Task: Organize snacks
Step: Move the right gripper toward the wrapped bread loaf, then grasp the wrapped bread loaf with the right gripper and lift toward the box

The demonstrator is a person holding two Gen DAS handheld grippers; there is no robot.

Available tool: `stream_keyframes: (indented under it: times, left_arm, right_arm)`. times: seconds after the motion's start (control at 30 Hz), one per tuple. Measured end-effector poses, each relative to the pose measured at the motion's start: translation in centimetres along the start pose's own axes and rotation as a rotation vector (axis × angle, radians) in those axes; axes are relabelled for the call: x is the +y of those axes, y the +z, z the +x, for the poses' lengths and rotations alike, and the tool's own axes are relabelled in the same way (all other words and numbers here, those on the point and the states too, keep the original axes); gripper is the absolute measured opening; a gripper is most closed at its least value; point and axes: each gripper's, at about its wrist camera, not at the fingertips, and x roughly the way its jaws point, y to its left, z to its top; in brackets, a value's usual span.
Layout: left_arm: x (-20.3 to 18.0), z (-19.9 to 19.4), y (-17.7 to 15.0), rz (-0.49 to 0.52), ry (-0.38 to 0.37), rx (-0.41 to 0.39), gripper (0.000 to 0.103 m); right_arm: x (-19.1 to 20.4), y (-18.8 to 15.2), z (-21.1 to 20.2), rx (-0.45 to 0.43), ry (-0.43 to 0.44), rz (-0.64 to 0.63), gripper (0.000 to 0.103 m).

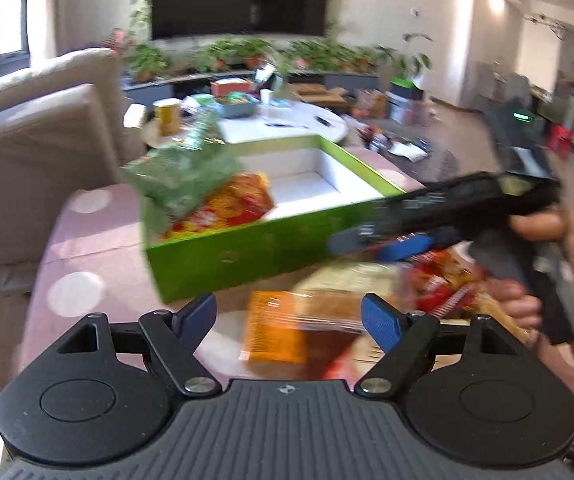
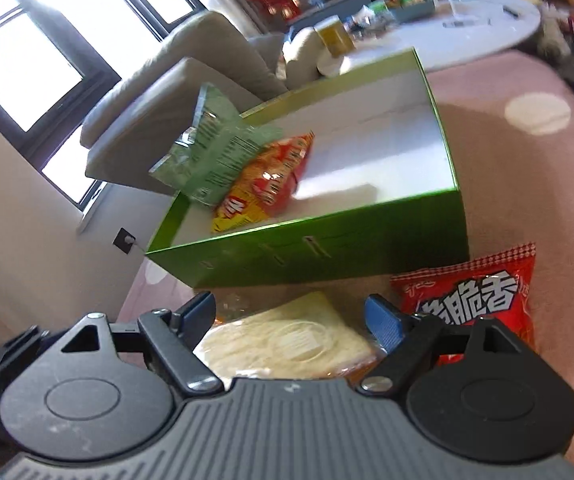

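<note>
A green box [image 1: 247, 252] with a white inside stands on the pink spotted cloth. In its left end lie a green bag [image 1: 183, 176] and a red-and-yellow bag [image 1: 235, 204]. My left gripper [image 1: 287, 320] is open above an orange packet [image 1: 275, 328] in front of the box. My right gripper [image 1: 371, 242] reaches in from the right over more packets. In the right wrist view the right gripper [image 2: 291, 312] is open over a clear pack of pale food [image 2: 287, 340]. A red snack bag [image 2: 475, 300] lies to its right, before the box [image 2: 327, 256].
A beige sofa [image 1: 35, 152] stands left of the table. Behind the box is a white round table [image 2: 487, 28] crowded with small items and a yellow can [image 1: 167, 116]. A person's hand [image 1: 527, 308] holds the right gripper. Pink cloth [image 2: 527, 184] stretches to the right.
</note>
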Motion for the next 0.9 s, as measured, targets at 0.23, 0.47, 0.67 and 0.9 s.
stream_keyframes:
  times: [0.23, 0.47, 0.67, 0.9]
  left_arm:
    - [-1.1, 1.4, -0.4, 0.001, -0.03, 0.05, 0.077]
    - [0.9, 1.2, -0.4, 0.0, 0.097, 0.034, 0.078]
    - [3.4, 1.0, -1.0, -0.078, 0.187, 0.055, 0.078]
    - [5.1, 0.1, -1.2, -0.196, 0.134, 0.046, 0.078]
  right_arm:
    - [0.0, -0.3, 0.9, 0.046, 0.001, -0.037, 0.086]
    - [1.0, -1.2, -0.2, 0.056, 0.019, -0.05, 0.085]
    - [2.9, -2.2, -1.5, 0.052, 0.048, -0.054, 0.085]
    - [4.3, -2.6, -2.6, 0.019, 0.05, -0.09, 0.085]
